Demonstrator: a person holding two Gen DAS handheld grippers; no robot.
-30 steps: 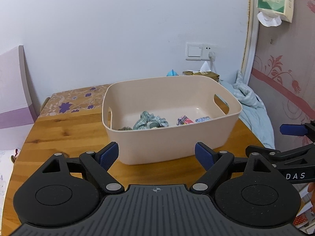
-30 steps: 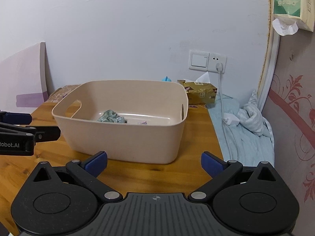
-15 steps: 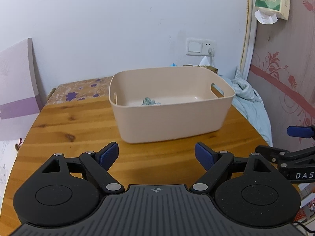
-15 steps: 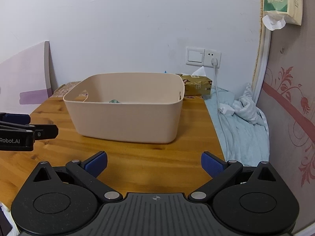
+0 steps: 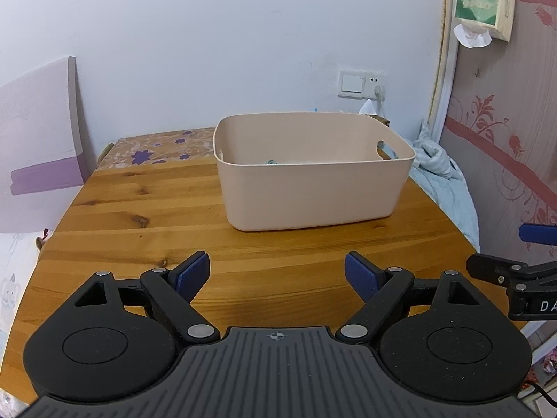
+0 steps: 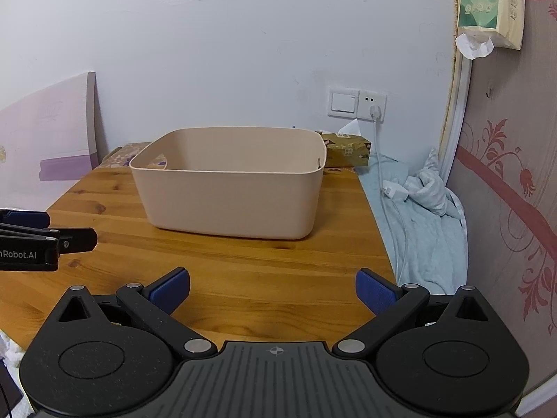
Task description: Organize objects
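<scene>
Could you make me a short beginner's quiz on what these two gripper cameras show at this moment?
1. True or false: the left gripper is holding an object.
2. What stands on the wooden table ahead of both grippers? A) a kettle B) a beige bin C) a stack of plates
3. Fill in: behind the bin, next to the wall socket, sits a gold ____ box.

Key:
1. False. Its jaws stand open with nothing between them, as do those of the right gripper.
2. B.
3. Tissue; white paper pokes out of its top.
</scene>
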